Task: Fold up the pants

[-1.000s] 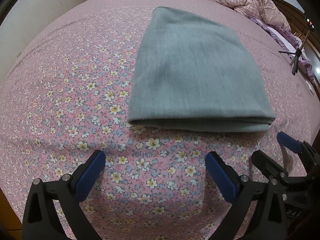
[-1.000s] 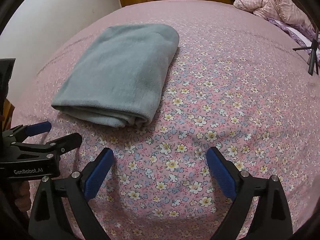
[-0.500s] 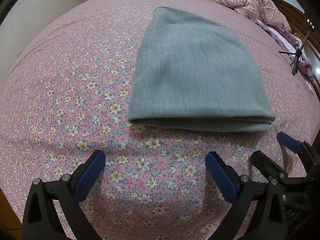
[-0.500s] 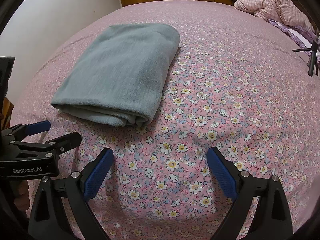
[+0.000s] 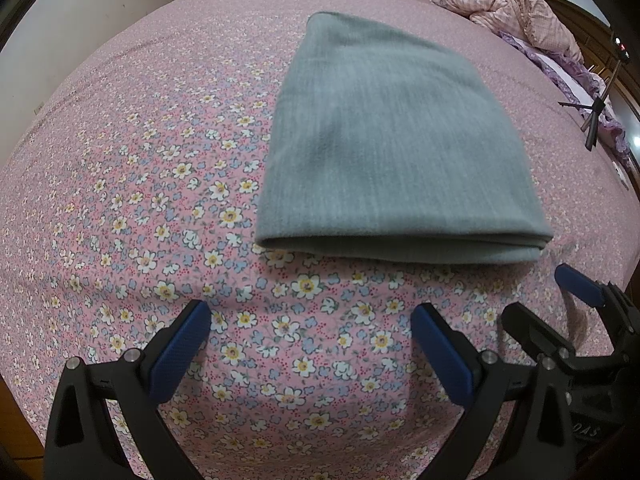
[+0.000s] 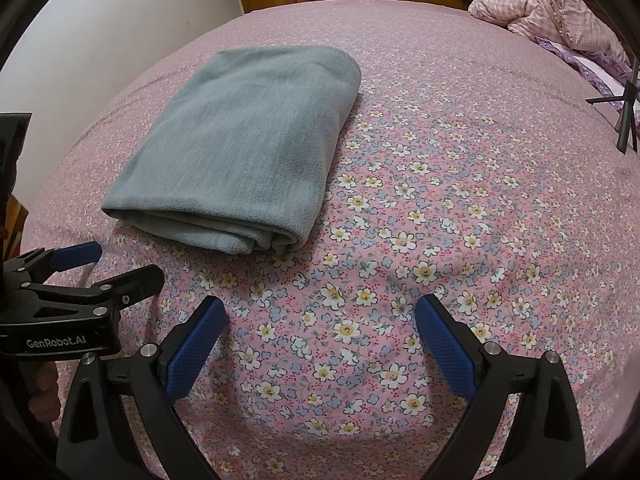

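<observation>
Evidently you were finished: pants lay folded at frame centre, left gripper and right gripper both spread apart, empty.

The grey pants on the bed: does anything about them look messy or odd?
Nothing stands out. The grey pants lie folded in a tidy stack on the flowered bedspread, with the layered ends fairly even at the near right corner. Both grippers are open and clear.

Soft, even indoor light falls on the pink flowered bedsheet, with no glare. The folded grey fleece pants cast only a thin, weak shadow along their near edge. Both fisheye views bend the bed strongly, with dark corners. Near the pants the print is sharp; farther away it blurs slightly.
</observation>
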